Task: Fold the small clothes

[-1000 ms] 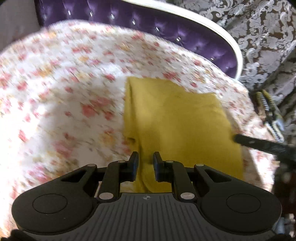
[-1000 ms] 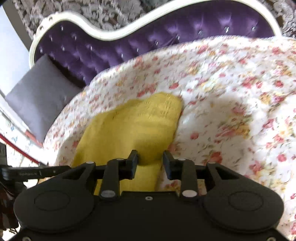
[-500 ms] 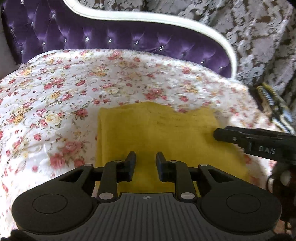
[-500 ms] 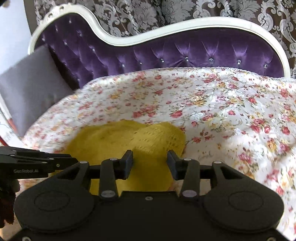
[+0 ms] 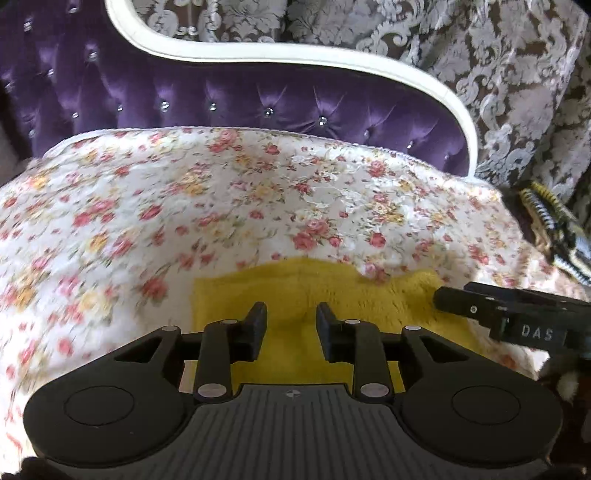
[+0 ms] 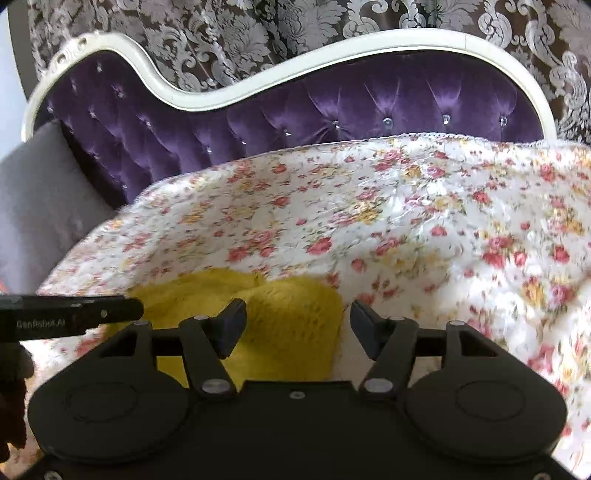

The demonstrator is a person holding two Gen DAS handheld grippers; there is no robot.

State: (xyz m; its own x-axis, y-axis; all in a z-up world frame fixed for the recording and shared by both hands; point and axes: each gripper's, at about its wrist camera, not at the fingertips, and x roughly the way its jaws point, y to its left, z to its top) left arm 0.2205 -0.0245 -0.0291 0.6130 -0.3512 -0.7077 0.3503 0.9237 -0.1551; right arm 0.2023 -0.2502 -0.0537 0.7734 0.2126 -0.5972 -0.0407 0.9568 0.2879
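A folded yellow knit garment (image 5: pixel 332 291) lies flat on the floral quilt (image 5: pixel 221 206). My left gripper (image 5: pixel 291 321) hovers over its near edge with the jaws opening and nothing pressed between them. In the right wrist view the same yellow garment (image 6: pixel 291 314) lies low and left of centre. My right gripper (image 6: pixel 297 325) stands above its right edge, jaws opening wide, with no cloth between the pads. The right gripper's black body (image 5: pixel 517 314) shows at the right of the left wrist view, and the left gripper's body (image 6: pixel 70 314) at the left of the right wrist view.
The quilt covers a purple tufted sofa (image 6: pixel 332 114) with a white curved frame (image 5: pixel 295 59). A grey cushion (image 6: pixel 40 199) sits at the sofa's left end. A striped yellow-and-black cloth (image 5: pixel 554 229) lies off the quilt's right side. Patterned curtains (image 6: pixel 258 33) hang behind.
Both grippers have drawn back from the garment toward its near edge, and both pairs of jaws have spread wider. The garment now lies lower in both views.
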